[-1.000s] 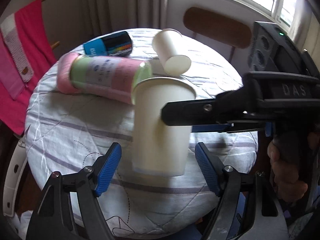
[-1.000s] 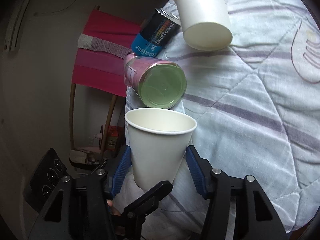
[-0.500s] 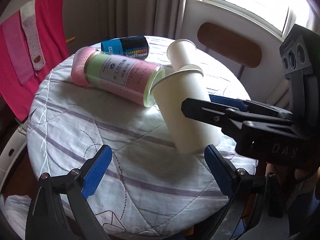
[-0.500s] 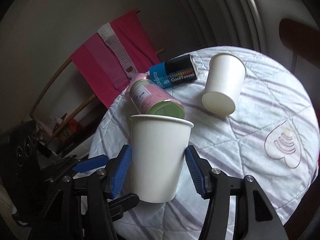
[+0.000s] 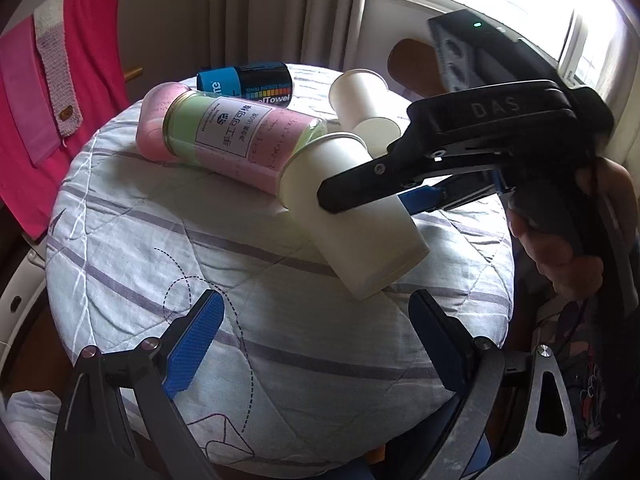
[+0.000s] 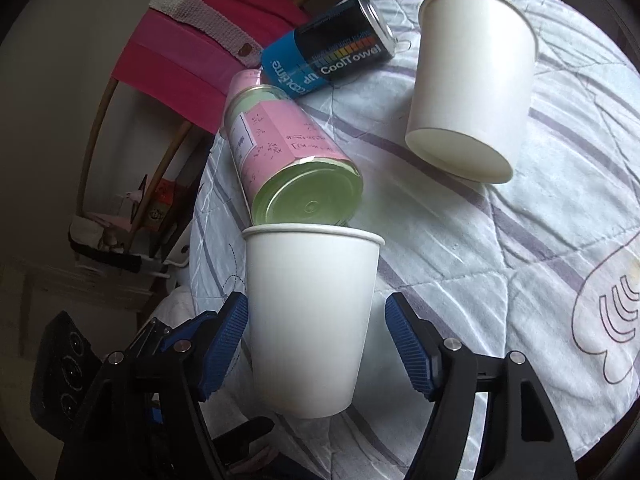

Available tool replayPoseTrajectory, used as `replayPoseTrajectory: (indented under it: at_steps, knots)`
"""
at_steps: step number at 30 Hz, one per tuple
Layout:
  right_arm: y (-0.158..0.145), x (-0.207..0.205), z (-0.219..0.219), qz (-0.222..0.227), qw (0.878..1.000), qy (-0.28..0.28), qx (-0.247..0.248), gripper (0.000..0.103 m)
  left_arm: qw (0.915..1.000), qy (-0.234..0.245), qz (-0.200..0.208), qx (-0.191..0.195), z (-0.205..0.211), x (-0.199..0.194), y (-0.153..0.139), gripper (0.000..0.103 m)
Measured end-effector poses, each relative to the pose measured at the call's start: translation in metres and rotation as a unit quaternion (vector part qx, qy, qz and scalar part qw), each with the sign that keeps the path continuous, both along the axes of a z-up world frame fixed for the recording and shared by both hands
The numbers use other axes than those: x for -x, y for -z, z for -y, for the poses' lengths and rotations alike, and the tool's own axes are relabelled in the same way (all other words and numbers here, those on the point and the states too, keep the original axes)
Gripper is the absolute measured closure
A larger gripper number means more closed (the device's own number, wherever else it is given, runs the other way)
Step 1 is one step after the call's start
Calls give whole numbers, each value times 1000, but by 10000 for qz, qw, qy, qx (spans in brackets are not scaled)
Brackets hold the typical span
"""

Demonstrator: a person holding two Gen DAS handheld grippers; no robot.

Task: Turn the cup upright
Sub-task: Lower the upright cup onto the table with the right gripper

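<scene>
A white paper cup (image 6: 308,320) stands mouth-up between the blue pads of my right gripper (image 6: 316,344). The left pad touches it; a small gap shows at the right pad. In the left wrist view the same cup (image 5: 352,220) stands tilted on the quilted round table (image 5: 160,248), with my right gripper's black finger across it. My left gripper (image 5: 316,348) is open and empty, just in front of the cup. A second white paper cup (image 6: 472,84) lies on its side farther back; it also shows in the left wrist view (image 5: 364,104).
A pink and green canister (image 5: 224,136) lies on its side touching the held cup's rim. A blue and black can (image 5: 248,82) lies behind it. Pink cloth (image 5: 40,112) hangs on a rack at the left. A window and chair back are at the far right.
The right gripper has tipped the cup further and its right pad now stands slightly off the cup wall. The left gripper has drawn back a little and stays open.
</scene>
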State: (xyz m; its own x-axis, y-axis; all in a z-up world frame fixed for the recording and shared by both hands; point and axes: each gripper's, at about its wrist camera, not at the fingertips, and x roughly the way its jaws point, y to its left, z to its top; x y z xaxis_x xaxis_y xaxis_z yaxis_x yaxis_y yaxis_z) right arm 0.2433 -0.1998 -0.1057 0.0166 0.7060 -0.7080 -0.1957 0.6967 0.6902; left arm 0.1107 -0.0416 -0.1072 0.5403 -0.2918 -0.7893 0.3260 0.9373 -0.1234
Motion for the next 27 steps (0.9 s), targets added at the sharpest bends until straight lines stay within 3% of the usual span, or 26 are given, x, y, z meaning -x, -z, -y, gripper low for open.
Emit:
replayPoseTrajectory:
  at_steps: [4, 5, 6, 12, 16, 22, 27]
  knots:
    - [12, -8, -4, -371, 9988, -165, -256, 30, 10000, 24, -12, -55, 0, -1, 1, 8]
    - [11, -7, -2, -334, 9989, -131, -286, 30, 10000, 24, -13, -54, 0, -1, 1, 8]
    - [8, -4, -3, -233, 9990, -205, -309, 38, 10000, 19, -26, -57, 0, -1, 2, 8]
    - [-2, 23, 9, 54, 9989, -186, -437, 39, 9999, 84, -38, -68, 2, 2, 2, 8]
    - [-28, 50, 21, 1051, 9942, 1, -233, 39, 9999, 112, 42, -55, 3, 9, -1, 8]
    - [-55, 67, 21, 2668, 9626, 293, 371, 39, 9999, -127, 73, -64, -7, 12, -2, 7]
    - [-47, 74, 14, 3367, 9379, 468, 691, 39, 9985, -548, 85, -12, -20, 6, -2, 7]
